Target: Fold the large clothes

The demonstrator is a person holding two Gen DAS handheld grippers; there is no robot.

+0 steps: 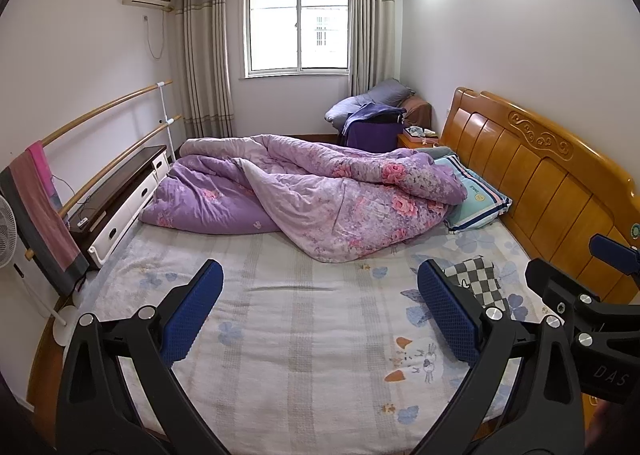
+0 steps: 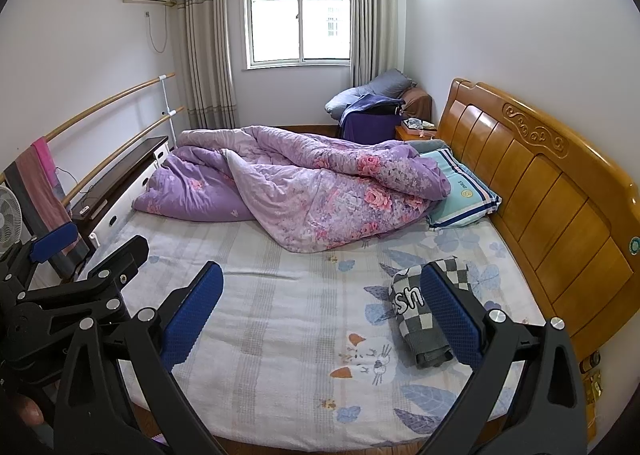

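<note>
A grey, black and white checked garment [image 2: 420, 315] lies bunched up on the bed sheet [image 2: 280, 315] near the wooden headboard [image 2: 560, 215]; the left wrist view shows the same garment [image 1: 480, 283] behind my left gripper's right finger. My left gripper [image 1: 320, 315] hangs open above the near half of the bed, holding nothing. My right gripper [image 2: 320, 315] is also open and empty, with its right finger in front of the garment. Both grippers are held side by side, clear of the cloth.
A crumpled purple floral quilt [image 2: 300, 183] fills the far half of the bed, beside a striped pillow [image 2: 460, 195]. A dark-topped cabinet [image 1: 120, 191] and wooden rails [image 1: 100, 115] with a hanging towel run along the left. A chair heaped with bedding [image 1: 376, 111] stands by the window.
</note>
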